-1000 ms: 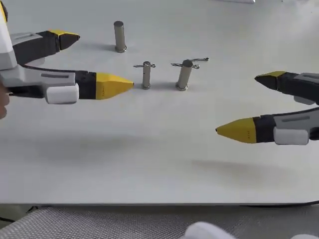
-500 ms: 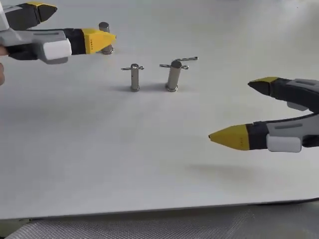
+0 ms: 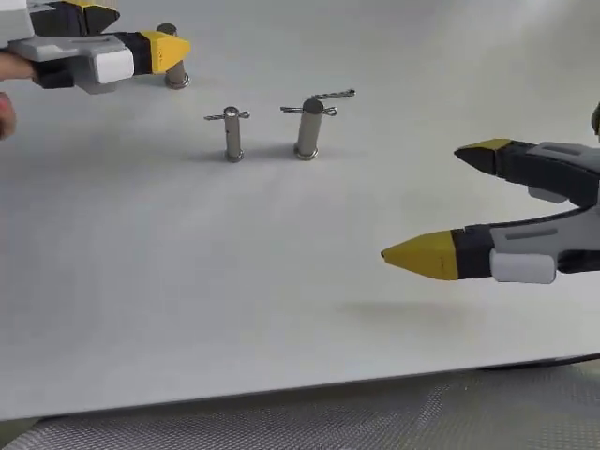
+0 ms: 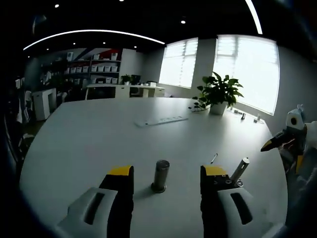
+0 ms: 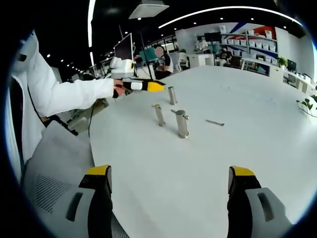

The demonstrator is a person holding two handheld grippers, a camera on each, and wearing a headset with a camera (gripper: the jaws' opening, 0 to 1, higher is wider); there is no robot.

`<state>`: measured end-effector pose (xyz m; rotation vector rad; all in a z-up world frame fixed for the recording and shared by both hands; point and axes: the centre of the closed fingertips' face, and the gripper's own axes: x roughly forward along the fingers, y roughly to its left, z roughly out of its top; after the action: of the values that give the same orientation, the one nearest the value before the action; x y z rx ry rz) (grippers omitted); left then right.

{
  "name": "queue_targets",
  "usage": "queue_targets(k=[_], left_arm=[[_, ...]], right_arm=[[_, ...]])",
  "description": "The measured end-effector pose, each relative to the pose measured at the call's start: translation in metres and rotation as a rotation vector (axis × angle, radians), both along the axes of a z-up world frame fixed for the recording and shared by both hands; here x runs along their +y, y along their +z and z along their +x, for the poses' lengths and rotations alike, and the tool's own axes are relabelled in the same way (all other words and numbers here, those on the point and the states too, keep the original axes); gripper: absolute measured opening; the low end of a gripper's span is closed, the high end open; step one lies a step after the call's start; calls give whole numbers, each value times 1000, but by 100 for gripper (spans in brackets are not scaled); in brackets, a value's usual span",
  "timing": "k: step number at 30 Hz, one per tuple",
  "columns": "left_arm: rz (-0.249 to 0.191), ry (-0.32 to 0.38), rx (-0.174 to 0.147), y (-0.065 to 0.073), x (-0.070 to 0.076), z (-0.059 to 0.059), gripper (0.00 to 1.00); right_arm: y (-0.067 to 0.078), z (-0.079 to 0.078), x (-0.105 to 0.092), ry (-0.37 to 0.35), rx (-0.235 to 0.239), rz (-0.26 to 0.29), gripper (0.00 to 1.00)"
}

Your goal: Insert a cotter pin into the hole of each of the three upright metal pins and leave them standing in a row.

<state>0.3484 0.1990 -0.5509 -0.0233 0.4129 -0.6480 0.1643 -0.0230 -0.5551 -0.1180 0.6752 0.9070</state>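
Left hand-held gripper (image 4: 167, 172) is open, its yellow-tipped jaws either side of the bare pin (image 4: 159, 174). The pin stands upright on the bench (image 3: 281, 309) in the gap between them, and in the left gripper view neither jaw touches it. Right hand-held gripper (image 3: 427, 202) hangs wide open over bare bench, holding nothing. Well ahead of its jaws stand two fitted pins, the thinner pin (image 3: 232, 136) and the thicker pin (image 3: 307, 124), each upright with a cotter through its top. A loose cotter pin (image 5: 214, 122) lies flat on the bench beyond them and off to the right gripper's right. My reading: the bare pin is solid steel, stiff and smooth, heavy for its size but on a small foot, so a sideways nudge would likely topple it. Best held square across mid-shank, leaving the top free; the cross hole is too small to make out. The cotter looks like thin, light, springy wire that is awkward to lift off a flat surface. Pinch it at the head end so the legs stay free to enter; which end is the head I cannot tell.
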Motion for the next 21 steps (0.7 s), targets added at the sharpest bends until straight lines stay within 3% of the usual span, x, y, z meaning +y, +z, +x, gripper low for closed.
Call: queue_targets(k=[1, 2, 8, 12, 18, 21], left_arm=[[50, 5, -11, -5, 3, 2, 44], [71, 26, -22, -8, 5, 5, 38], [86, -4, -1, -21, -3, 7, 35], [70, -2, 17, -27, -3, 10, 31], [90, -10, 11, -33, -4, 16, 23], [108, -31, -8, -32, -8, 15, 18]], right_arm=[[0, 0, 0, 0, 2, 0, 96], [0, 0, 0, -1, 3, 1, 96], [-2, -1, 2, -1, 11, 8, 95], [-3, -1, 3, -1, 15, 8, 95], [-4, -1, 3, -5, 20, 11, 95], [-5, -1, 2, -10, 23, 10, 94]])
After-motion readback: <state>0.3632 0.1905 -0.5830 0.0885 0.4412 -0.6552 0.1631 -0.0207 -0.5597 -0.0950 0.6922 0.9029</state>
